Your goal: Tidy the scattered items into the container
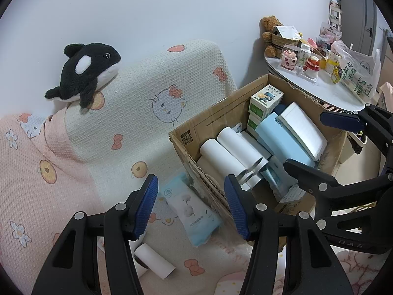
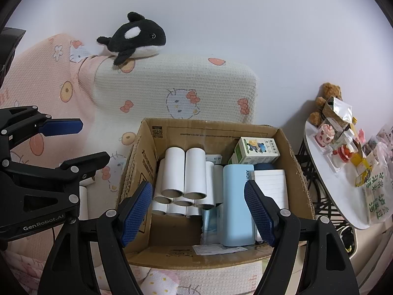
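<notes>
- Left gripper (image 1: 191, 206), black frame with blue ribbed pads: angled down over the bedding, jaws spread, nothing between the pads; hovering above a pale blue soft pack of cotton tissues (image 1: 194, 211).
- Right gripper (image 2: 196, 213), same build: angled down over the open brown cardboard box (image 2: 147, 147), jaws spread wide, gripping nothing.
- Cardboard box: on the bed, at 3 o'clock of the tissue pack and touching it; holding stacked white paper-roll tubes (image 2: 184, 172), a light blue rectangular box (image 2: 237, 204), a white lined notepad (image 2: 272, 186) and a small green-and-white carton with a cartoon figure (image 2: 258, 151).
- Loose white paper tube (image 1: 154, 260): on the bedding at 7 o'clock of the tissue pack, outside the box, partly behind the left finger.
- Black-and-white plush orca (image 1: 83, 73): atop a cream waffle-weave cushion with cat print (image 1: 147, 93), at 11 o'clock of the box.
- Round white side table (image 2: 326, 189): at 3 o'clock of the box, crowded with small packets, a brown teddy bear (image 2: 326, 100) at its far edge.
</notes>
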Demonstrator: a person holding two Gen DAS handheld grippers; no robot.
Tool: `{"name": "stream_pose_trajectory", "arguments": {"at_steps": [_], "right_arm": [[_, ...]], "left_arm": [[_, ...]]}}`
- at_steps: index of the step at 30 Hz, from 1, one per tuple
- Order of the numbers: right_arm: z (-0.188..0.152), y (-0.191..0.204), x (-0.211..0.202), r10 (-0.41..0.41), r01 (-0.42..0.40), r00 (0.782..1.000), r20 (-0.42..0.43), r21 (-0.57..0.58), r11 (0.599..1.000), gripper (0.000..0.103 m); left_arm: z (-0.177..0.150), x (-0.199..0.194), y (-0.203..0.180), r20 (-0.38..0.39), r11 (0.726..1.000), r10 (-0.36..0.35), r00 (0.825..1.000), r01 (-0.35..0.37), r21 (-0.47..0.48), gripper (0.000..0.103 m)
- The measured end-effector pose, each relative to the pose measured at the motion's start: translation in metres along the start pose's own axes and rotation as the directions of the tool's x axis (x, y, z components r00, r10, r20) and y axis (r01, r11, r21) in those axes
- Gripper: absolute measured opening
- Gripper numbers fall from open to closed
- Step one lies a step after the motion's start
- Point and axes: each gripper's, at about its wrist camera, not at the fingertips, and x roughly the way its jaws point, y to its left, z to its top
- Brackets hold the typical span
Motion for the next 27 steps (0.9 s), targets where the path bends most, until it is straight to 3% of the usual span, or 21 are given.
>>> {"name": "stream_pose_trajectory", "arguments": {"at_steps": [27], "right_arm": [[-0.0001, -0.0047, 0.0069, 0.021, -0.021, 1.000, -0.024, -0.005, 1.000, 0.075]], "left_arm": [[-0.0011, 0.0040, -0.0046, -0.020, 1.000, 0.002, 1.000, -0.002, 0.018, 0.060]]}}
